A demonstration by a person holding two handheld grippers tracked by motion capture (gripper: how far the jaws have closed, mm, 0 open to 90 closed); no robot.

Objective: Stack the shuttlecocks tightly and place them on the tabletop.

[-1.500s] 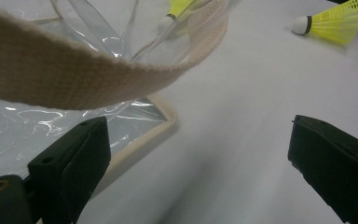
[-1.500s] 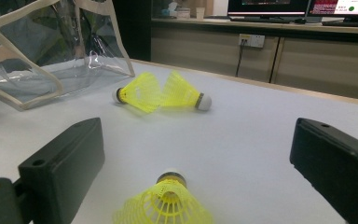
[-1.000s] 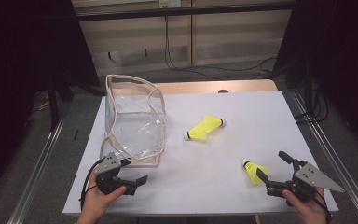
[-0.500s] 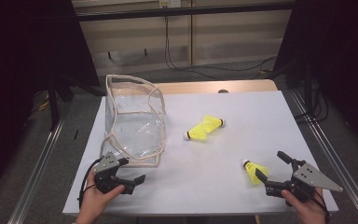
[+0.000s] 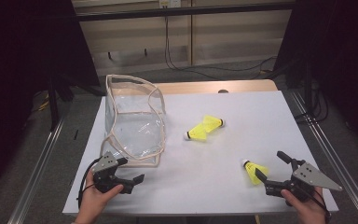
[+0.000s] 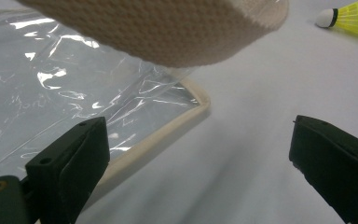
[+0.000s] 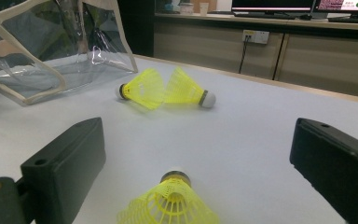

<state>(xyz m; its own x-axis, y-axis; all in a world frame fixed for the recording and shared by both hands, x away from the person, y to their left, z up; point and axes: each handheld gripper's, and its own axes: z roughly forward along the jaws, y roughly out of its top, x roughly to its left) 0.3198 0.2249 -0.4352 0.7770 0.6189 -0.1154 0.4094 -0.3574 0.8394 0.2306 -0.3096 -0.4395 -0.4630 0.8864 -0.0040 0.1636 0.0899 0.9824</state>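
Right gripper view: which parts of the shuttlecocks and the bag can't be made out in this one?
- Nearest shuttlecock: skirt cut off by the bottom edge.
- Clear bag: left part and top cut off by the frame edges.
- Two far shuttlecocks: skirts overlap, so where they meet is unclear.

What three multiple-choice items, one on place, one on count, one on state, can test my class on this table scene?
1. Where does the clear bag stand?
A. at the table's left
B. at its right
C. on the floor

2. How many yellow shuttlecocks lie on the table?
A. one
B. three
C. five

3. How is the right gripper?
A. shut on a shuttlecock
B. open
C. inside the bag

Key:
1 A, beside the left gripper.
2 B, a touching pair and a single shuttlecock.
3 B, jaws apart around that single shuttlecock.
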